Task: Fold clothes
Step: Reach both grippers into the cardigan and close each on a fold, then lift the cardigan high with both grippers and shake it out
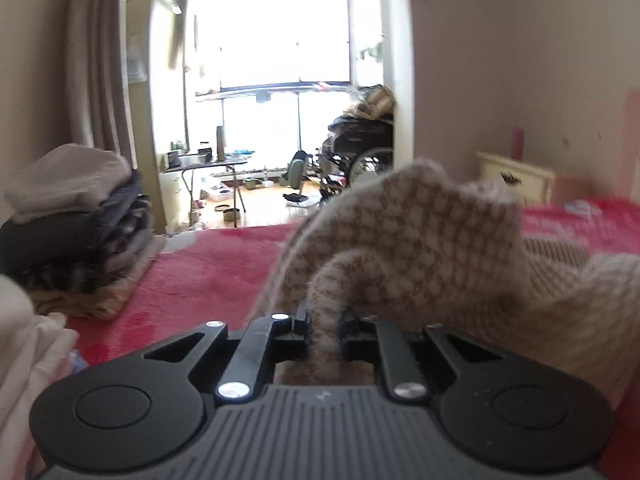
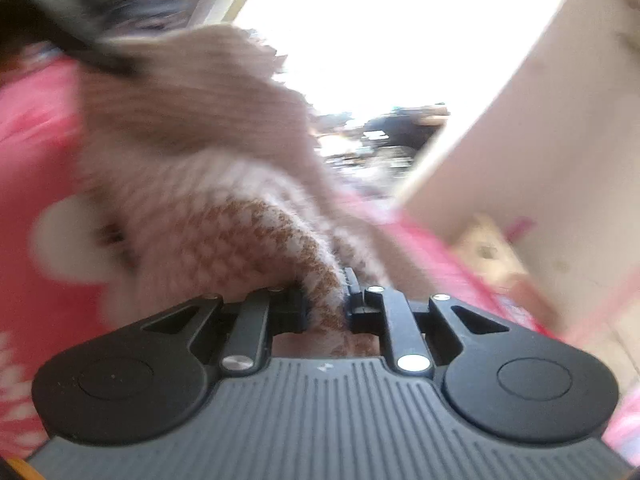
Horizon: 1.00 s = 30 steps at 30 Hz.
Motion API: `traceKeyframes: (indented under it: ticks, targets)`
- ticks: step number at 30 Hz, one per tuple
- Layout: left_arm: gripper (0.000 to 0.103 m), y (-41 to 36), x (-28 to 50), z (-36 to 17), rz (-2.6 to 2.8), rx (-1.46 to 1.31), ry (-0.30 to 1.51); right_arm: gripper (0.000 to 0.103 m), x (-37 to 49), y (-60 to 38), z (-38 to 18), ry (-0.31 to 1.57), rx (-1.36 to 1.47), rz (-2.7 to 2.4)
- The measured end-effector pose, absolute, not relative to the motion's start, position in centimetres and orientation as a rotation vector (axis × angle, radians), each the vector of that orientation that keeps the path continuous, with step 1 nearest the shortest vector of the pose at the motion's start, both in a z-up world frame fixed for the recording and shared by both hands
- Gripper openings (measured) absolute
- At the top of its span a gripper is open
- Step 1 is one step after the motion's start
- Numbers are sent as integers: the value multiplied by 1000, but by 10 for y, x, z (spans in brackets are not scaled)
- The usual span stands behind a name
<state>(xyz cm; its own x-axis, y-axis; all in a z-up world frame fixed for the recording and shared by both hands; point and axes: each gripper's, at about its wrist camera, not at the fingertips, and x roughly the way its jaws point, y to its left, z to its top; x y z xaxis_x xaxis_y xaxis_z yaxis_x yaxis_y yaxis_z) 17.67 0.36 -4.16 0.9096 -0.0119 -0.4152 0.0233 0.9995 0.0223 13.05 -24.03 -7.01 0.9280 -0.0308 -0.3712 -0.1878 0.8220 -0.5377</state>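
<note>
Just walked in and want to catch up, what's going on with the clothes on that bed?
A person is folding laundry with a handheld gripper in each hand. The left gripper and the right gripper are both shut on a beige-and-white knit sweater, bunched up above the pink bedspread. A stack of folded clothes already sits at the left. The right view is blurred.

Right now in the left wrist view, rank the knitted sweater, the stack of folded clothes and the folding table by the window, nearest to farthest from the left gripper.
1. Knitted sweater: pinched in the left gripper.
2. Stack of folded clothes: left, on the red blanket.
3. Folding table: far back, by the window.
</note>
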Motion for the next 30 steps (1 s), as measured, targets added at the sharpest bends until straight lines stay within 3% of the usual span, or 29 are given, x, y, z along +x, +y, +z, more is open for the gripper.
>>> traceKeyframes:
  ticks: [5,8,11,14,16,18,20,24,30]
  targets:
    - [17,13,179,-47,-36,-6,476,15,157,-304,-47,465,-337,-31]
    - [32,10,184,-59,-35,23,522,15,160,-314,-54,505,-241,-15]
    - [57,12,189,-72,-44,54,561,17,159,-312,-59,498,-215,7]
    - [61,8,193,-86,-54,92,579,23,180,-310,-64,512,-223,33]
    - [55,5,194,-93,-41,96,579,25,186,-312,-76,531,-230,46]
    - [30,4,197,-95,-19,74,583,25,195,-314,-88,556,-245,57]
    - [16,5,196,-90,3,37,575,23,194,-312,-95,565,-269,63]
    - [11,4,178,-60,30,5,472,14,181,-306,-77,461,-327,49]
    - [10,6,127,20,31,-44,241,11,147,-305,-19,220,-325,25]
